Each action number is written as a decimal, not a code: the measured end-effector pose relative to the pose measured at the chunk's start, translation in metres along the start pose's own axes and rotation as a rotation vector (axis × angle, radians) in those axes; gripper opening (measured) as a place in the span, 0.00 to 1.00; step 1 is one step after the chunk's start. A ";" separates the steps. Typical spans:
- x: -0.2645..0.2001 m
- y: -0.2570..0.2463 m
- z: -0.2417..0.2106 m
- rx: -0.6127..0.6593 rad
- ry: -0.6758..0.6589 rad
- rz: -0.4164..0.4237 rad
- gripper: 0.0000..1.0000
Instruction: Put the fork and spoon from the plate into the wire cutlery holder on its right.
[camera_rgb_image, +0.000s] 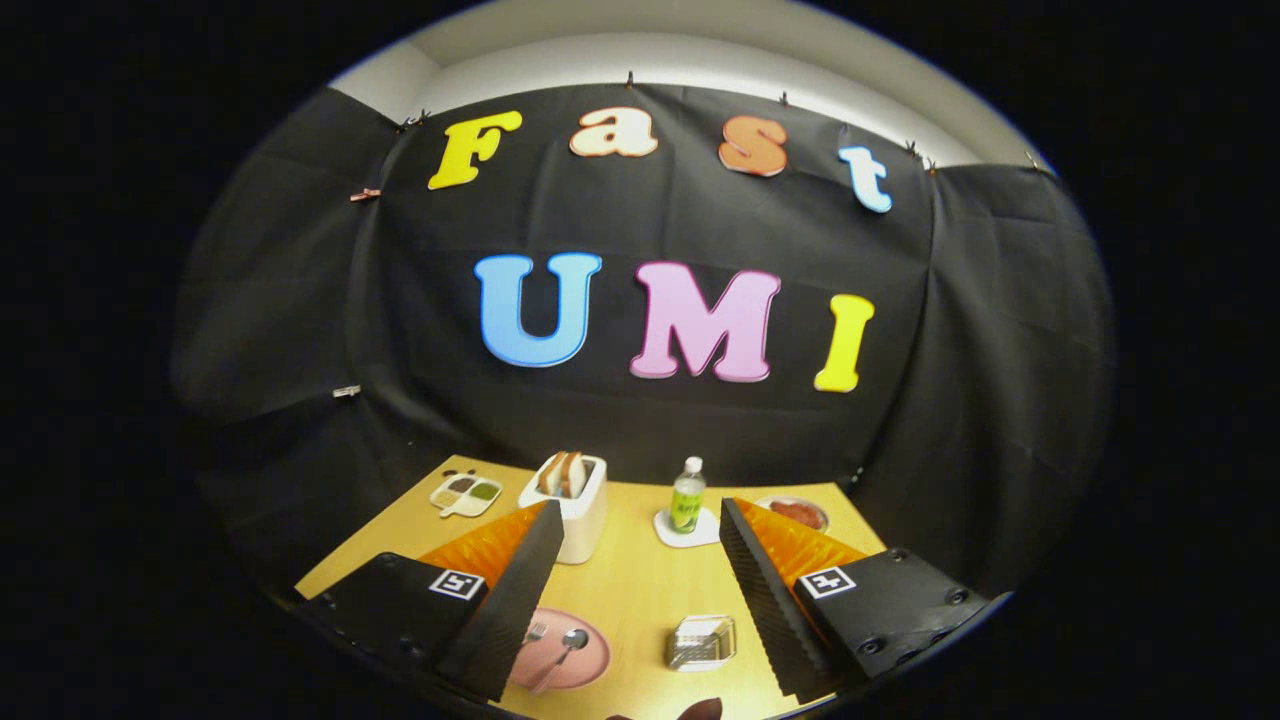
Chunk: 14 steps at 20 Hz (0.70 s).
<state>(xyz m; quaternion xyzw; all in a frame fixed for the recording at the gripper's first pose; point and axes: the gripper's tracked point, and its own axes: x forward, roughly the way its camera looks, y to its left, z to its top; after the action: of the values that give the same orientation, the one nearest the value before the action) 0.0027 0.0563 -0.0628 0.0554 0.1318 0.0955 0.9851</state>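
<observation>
A pink plate (585, 662) lies on the wooden table far below my fingers, partly hidden behind the left finger (505, 590). A spoon (566, 648) rests on it, and the tines of a fork (535, 632) peek out beside the left finger. The wire cutlery holder (701, 641) stands on the table to the plate's right, between the two fingers as seen from here. My gripper (640, 520) hangs high above the table, open wide, with nothing between the left finger and the right finger (770, 590).
Further back stand a white toaster (570, 505) with bread slices, a green bottle (687, 497) on a white coaster, a divided sauce dish (465, 493) and a small bowl of red food (795, 513). A dark object (700, 710) shows at the table's near edge.
</observation>
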 end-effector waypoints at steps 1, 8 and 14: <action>0.002 0.007 -0.014 0.030 0.058 0.032 0.98; 0.010 0.045 -0.144 0.102 0.538 0.159 0.98; 0.017 0.067 -0.241 0.094 0.806 0.186 0.92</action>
<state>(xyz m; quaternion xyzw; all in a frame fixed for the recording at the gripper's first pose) -0.0577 0.1451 -0.2897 0.0700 0.5054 0.1920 0.8383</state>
